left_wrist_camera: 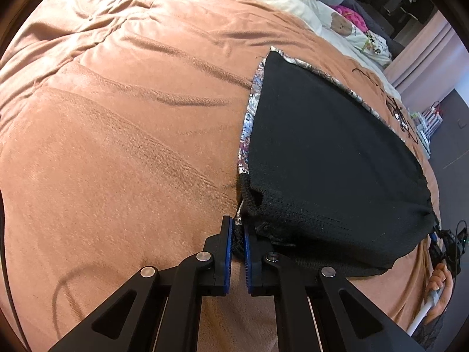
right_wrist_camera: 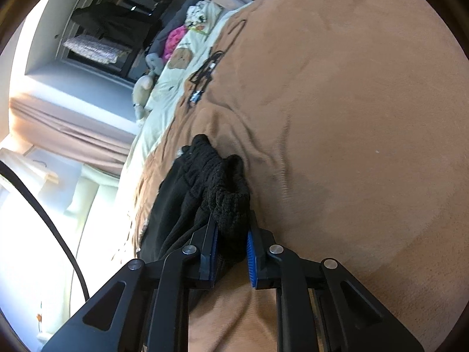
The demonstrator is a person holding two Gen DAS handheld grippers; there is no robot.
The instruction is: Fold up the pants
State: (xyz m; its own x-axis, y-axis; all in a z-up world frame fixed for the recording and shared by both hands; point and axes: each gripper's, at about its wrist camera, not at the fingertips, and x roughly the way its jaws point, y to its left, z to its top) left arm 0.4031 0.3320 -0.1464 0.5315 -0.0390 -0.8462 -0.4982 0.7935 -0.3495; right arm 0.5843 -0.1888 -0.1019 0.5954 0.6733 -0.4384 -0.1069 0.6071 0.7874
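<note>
Black pants (left_wrist_camera: pixel 331 158) with a silvery patterned layer showing along the edges lie folded on the tan blanket (left_wrist_camera: pixel 117 135). My left gripper (left_wrist_camera: pixel 238 234) is shut on the near left corner of the pants at the knitted waistband. In the right wrist view my right gripper (right_wrist_camera: pixel 232 234) is shut on a bunched black knitted waistband of the pants (right_wrist_camera: pixel 222 187), held just above the blanket (right_wrist_camera: pixel 351 117). The right gripper also shows at the far right of the left wrist view (left_wrist_camera: pixel 448 243).
A tangle of black cable (right_wrist_camera: pixel 205 73) lies on the blanket beyond the pants. Pillows and stuffed toys (left_wrist_camera: pixel 346 26) sit at the head of the bed. The bed edge and dark floor (left_wrist_camera: pixel 451 135) lie to the right. A wardrobe (right_wrist_camera: pixel 111 29) stands beyond.
</note>
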